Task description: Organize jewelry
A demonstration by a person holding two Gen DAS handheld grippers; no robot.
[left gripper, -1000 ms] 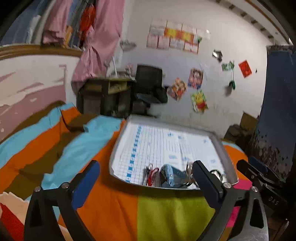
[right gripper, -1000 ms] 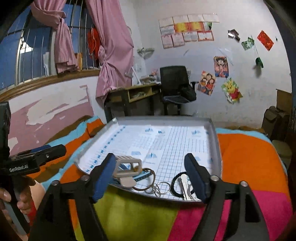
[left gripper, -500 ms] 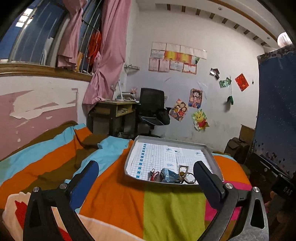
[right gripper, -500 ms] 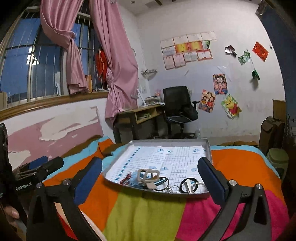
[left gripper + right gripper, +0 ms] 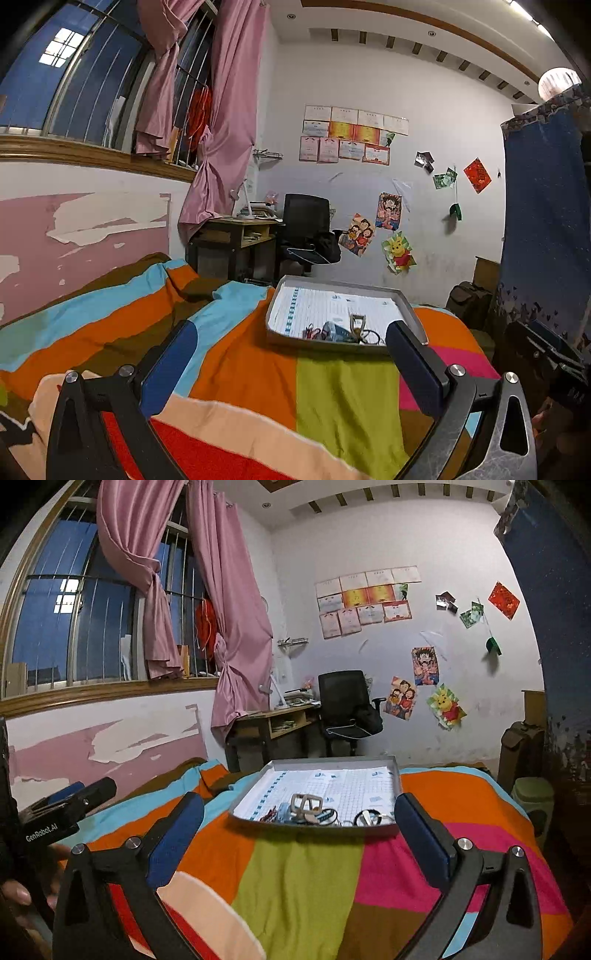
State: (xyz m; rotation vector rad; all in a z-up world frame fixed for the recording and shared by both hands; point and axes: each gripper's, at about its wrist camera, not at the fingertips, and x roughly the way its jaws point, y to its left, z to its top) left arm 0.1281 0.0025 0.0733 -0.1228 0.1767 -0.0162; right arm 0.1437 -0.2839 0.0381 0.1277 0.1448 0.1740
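A grey tray [image 5: 410,308] [image 5: 251,794] lined with gridded paper lies on a striped bedspread [image 5: 343,391] [image 5: 303,871]. At the tray's near edge sits a small heap of jewelry [image 5: 338,332] [image 5: 306,810]: a beige buckle-shaped clip, rings, bangles, a red piece and a blue piece. My left gripper [image 5: 291,349] hangs well short of the tray, jaws wide apart and empty. My right gripper [image 5: 299,823] is likewise back from the tray, open with nothing between its fingers. The other gripper [image 5: 70,805] shows at the left edge of the right wrist view.
Beyond the bed stand a wooden desk [image 5: 236,236] and a black office chair [image 5: 347,709] against a white wall with posters. Pink curtains [image 5: 236,635] hang by a barred window at left. A dark blue cloth [image 5: 546,221] hangs at right.
Both grippers have pulled back from the tray, which now looks smaller and farther away. The right gripper's jaws have spread wider. The jewelry heap has stayed in the tray.
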